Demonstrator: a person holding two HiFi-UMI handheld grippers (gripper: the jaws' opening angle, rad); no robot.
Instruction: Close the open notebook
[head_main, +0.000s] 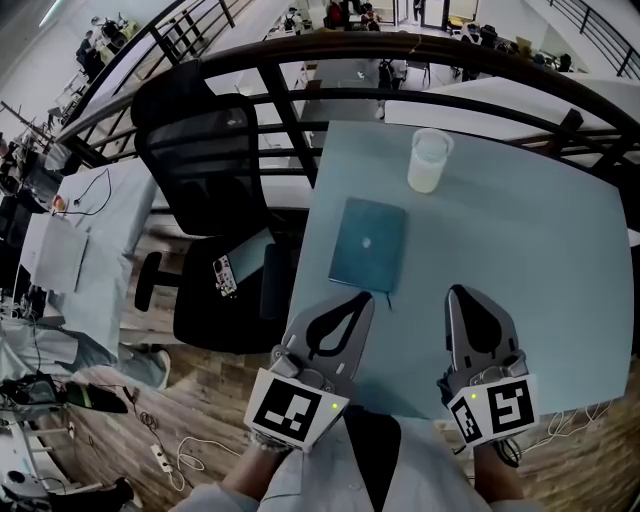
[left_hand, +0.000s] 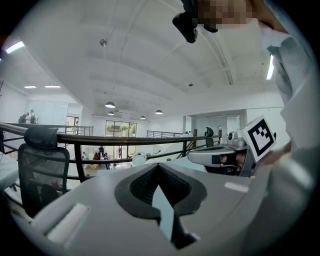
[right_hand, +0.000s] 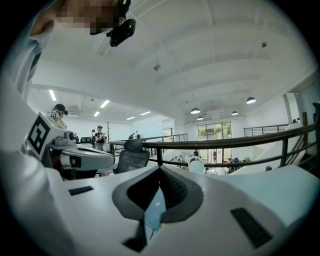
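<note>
Teal notebook (head_main: 367, 243) lies flat on the surface (head_main: 540, 260), cover already down, just ahead of my left claw (head_main: 360, 303) and right claw (head_main: 460, 296). Both are squeezed shut, holding nothing. I should keep clear, not bump it.

I see my left gripper (left_hand: 159, 166) with its two jaws pressed together and nothing between them. A bit of the pale blue desk (left_hand: 161, 202) shows through the hole behind the tips. A black chair (left_hand: 42, 177) stands on the left by a dark railing (left_hand: 125, 136). The right gripper (left_hand: 196, 157) sits off to the right.
</note>
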